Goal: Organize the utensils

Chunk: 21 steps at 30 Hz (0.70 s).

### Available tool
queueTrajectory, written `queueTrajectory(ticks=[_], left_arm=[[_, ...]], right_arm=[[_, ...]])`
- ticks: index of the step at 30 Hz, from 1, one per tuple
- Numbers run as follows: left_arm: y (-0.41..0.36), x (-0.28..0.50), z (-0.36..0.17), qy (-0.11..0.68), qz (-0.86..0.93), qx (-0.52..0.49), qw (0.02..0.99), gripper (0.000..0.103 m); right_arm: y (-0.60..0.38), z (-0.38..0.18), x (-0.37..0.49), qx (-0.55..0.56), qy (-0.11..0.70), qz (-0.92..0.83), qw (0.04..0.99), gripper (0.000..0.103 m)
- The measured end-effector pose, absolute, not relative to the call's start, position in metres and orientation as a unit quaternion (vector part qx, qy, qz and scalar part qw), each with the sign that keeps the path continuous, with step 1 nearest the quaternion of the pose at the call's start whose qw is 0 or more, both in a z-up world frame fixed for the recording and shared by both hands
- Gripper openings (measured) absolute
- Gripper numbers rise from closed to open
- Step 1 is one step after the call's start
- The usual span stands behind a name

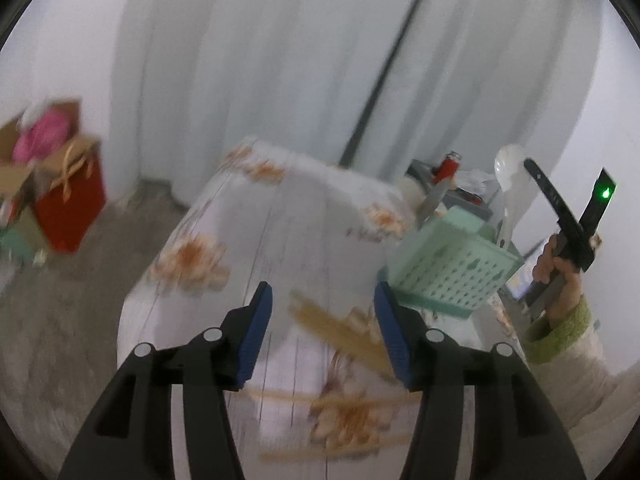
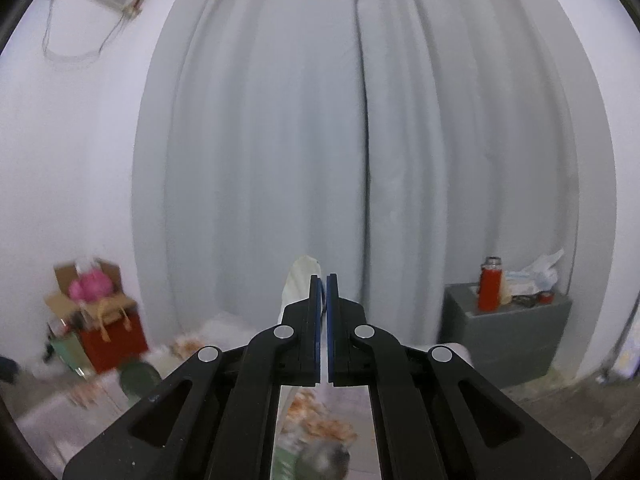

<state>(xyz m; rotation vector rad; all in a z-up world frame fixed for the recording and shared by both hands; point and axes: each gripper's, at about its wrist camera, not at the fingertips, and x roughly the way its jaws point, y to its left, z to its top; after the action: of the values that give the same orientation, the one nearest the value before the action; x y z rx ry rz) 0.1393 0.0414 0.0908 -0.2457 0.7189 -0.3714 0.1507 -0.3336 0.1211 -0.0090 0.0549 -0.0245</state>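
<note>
My left gripper is open and empty above the table with the flowered cloth. Several wooden chopsticks lie scattered on the cloth under and in front of it. A mint-green perforated basket stands at the table's right side. In the left wrist view my right gripper is raised to the right of the basket and holds a white plastic spoon upright. In the right wrist view the right gripper is shut on the white spoon, whose bowl sticks up left of the fingertips.
A red gift bag and a cardboard box with pink stuff stand on the floor at left. A grey cabinet with a red flask stands at right. Grey curtains hang behind.
</note>
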Motion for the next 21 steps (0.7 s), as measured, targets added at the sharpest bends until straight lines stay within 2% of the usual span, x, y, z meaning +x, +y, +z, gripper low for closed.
queueTrajectory(ticks=[7, 14, 16, 18, 19, 21], left_arm=[[0.051, 0.117, 0.07, 0.353, -0.169, -0.152, 0.908, 0.051], [0.038, 0.108, 0.063, 0.36, -0.203, -0.134, 0.901, 0.052], [0.035, 0.105, 0.059, 0.363, -0.21, -0.131, 0.898, 0.052], [0.033, 0.1, 0.055, 0.368, -0.214, -0.123, 0.896, 0.053], [0.032, 0.097, 0.053, 0.371, -0.216, -0.12, 0.895, 0.053], [0.033, 0.091, 0.049, 0.377, -0.219, -0.119, 0.892, 0.053]], right_arm=[[-0.323, 0.1, 0.122, -0.024, 0.058, -0.019, 0.998, 0.001], [-0.31, 0.092, 0.081, -0.029, 0.096, -0.035, 0.994, 0.003], [-0.309, 0.09, 0.069, -0.026, 0.114, -0.038, 0.992, 0.012], [-0.308, 0.092, 0.052, -0.022, 0.121, -0.051, 0.991, 0.029], [-0.31, 0.095, 0.046, -0.015, 0.118, -0.056, 0.991, 0.043], [-0.309, 0.104, 0.025, 0.004, 0.105, -0.063, 0.993, 0.047]])
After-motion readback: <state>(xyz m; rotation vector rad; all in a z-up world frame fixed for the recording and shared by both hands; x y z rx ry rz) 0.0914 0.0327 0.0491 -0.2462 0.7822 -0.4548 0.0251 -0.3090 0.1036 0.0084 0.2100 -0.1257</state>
